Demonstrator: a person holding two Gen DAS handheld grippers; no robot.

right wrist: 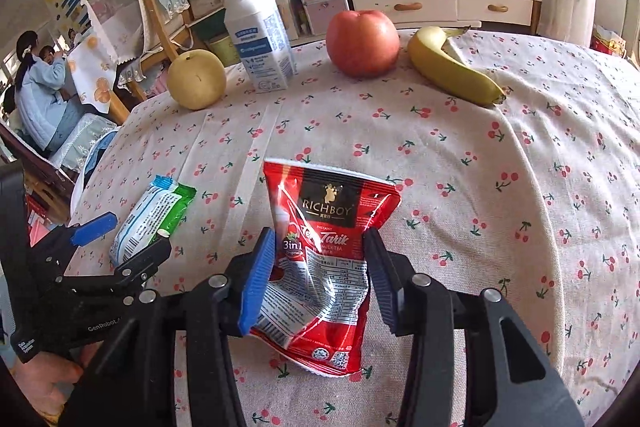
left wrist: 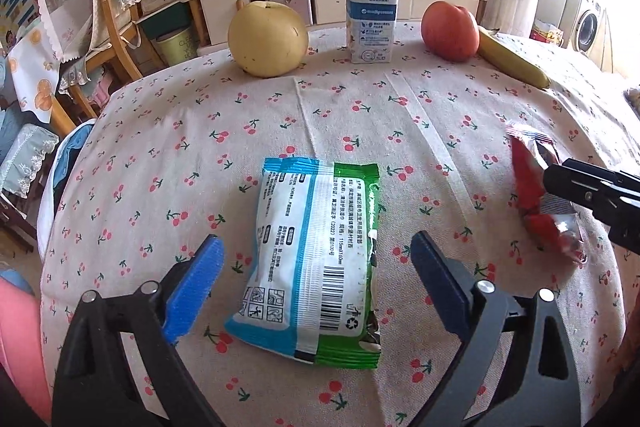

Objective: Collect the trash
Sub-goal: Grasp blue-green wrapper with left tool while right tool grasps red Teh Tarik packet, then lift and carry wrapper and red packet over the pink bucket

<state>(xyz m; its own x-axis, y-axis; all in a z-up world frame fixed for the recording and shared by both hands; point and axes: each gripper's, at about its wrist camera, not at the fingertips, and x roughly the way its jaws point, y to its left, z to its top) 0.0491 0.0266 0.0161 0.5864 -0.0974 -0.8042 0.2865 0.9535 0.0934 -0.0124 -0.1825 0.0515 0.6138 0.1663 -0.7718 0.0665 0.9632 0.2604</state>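
Observation:
A green, blue and white wipes packet (left wrist: pixel 308 267) lies flat on the cherry-print tablecloth (left wrist: pixel 192 147). My left gripper (left wrist: pixel 316 243) is open, its blue fingers (left wrist: pixel 200 283) standing wide on either side of the packet without touching it. A crumpled red milk-tea sachet (right wrist: pixel 332 259) sits pinched between the pads of my right gripper (right wrist: pixel 320 235), which is shut on it. In the right wrist view, the left gripper (right wrist: pixel 128 237) straddles the wipes packet (right wrist: pixel 154 211) at the left. The left wrist view has the right gripper (left wrist: pixel 592 187) and the red sachet (left wrist: pixel 532 195) at its right edge.
Along the far side of the table stand a yellow pear (left wrist: pixel 268 39), a white milk bottle (left wrist: pixel 372 3), a red apple (left wrist: pixel 450 31) and a banana (left wrist: pixel 512 61). A wooden chair (left wrist: pixel 116 19) stands beyond the left table edge. Two people sit far left (right wrist: pixel 40 87).

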